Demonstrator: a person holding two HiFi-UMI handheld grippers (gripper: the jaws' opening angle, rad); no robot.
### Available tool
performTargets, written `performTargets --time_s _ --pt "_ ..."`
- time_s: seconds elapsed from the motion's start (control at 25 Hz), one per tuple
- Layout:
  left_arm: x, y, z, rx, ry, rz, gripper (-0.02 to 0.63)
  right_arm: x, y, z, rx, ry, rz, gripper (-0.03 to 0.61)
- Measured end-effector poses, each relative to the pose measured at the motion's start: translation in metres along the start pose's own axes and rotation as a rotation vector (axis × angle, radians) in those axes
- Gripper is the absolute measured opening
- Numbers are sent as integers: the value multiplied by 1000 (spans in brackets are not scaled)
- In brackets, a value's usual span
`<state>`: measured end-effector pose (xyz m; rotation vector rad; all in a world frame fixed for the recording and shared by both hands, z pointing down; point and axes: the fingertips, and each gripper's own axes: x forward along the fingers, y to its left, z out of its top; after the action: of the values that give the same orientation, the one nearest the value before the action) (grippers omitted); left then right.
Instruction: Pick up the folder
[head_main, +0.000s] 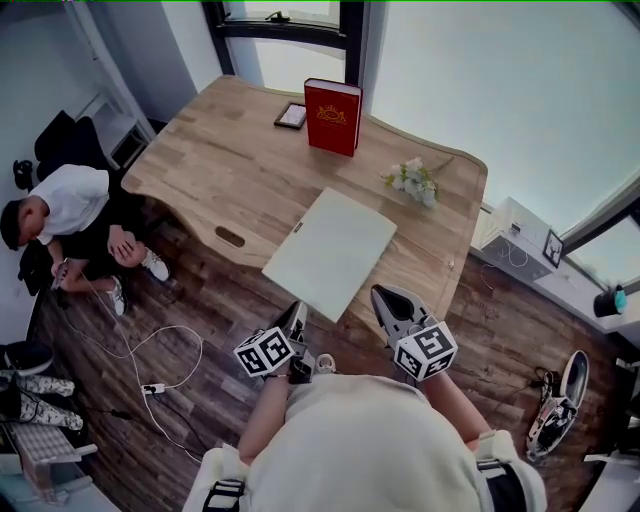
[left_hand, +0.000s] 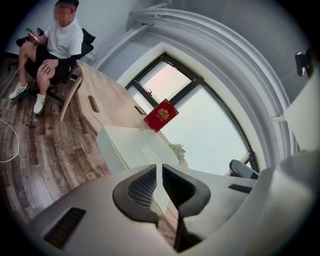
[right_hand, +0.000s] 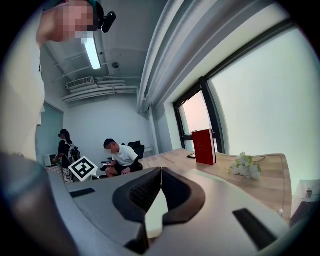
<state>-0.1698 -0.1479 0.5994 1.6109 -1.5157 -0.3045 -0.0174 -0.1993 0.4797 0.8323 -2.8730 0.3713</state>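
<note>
Left gripper (head_main: 295, 318): held out in front of the person on a bare forearm, pointing forward and a little down at the table's near edge. Its jaws are pressed together with nothing between them, as the left gripper view (left_hand: 159, 166) shows.
Right gripper (head_main: 388, 300): held level with the left one and well apart from it, pointing roughly level over the near edge. Its tips (right_hand: 161, 170) meet and pinch nothing.
Folder (head_main: 330, 250): pale and closed, lying flat on the table at a slant. Its near corner hangs over the edge, between the two grippers. The left tips are just beside its near-left side; contact cannot be made out.
Table (head_main: 230, 170): light wood with a slot cut near its left edge.
Red book (head_main: 332, 116): stands upright at the far side, beyond the folder.
Frame (head_main: 291, 116): small and dark, lying flat just left of the book.
Flowers (head_main: 413, 182): a white sprig lying on the wood, right of the folder's far corner.
Seated person (head_main: 70, 215): in a white top, off the table's left end.
</note>
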Motion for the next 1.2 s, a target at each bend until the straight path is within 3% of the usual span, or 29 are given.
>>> performTargets --time_s 0.08,0.16,0.4,0.64,1.2 --pt "5 8 2 -36 12 -28 77 6 1 0 3 -1 -12 20" --pt "10 13 5 -74 26 -66 183 12 1 -2 5 1 -27 20" --pt "25 29 5 -202 78 -169 352 21 1 -9 20 7 -80 20" --pt "37 59 -2 -342 114 -160 402 25 1 -17 33 9 -130 19" --pt "84 78 -21 -491 177 -204 448 21 1 -30 45 27 -212 20"
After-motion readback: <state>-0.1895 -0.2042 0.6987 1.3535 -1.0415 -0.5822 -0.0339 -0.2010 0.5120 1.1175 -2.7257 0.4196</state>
